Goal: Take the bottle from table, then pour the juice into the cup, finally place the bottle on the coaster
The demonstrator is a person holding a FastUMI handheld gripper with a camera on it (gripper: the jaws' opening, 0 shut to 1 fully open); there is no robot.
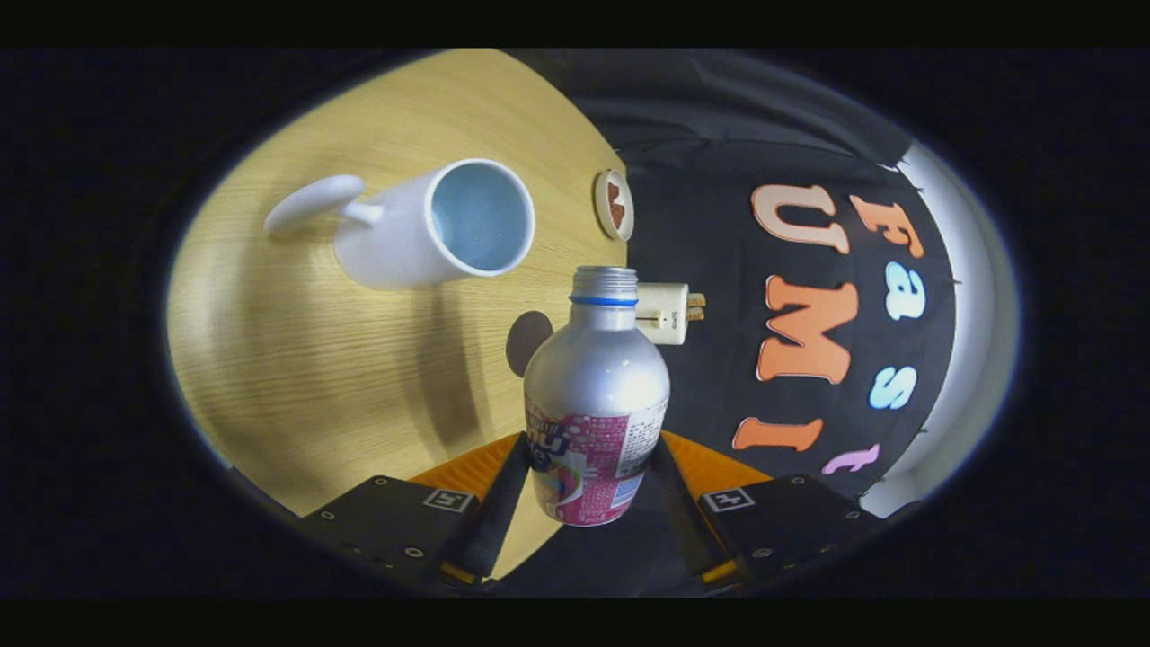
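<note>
2 fingers of the hand-held gripper (588,481) squeeze the silver bottle (596,395) low in the middle of the frame, 1 on each side, so it is closed on it. The bottle has no cap, and its open top points toward the white cup (422,229) on the wooden desk (296,377) in the upper left. Just right of the cup sits 1 small round coaster (614,205) at the desk's edge.
</note>
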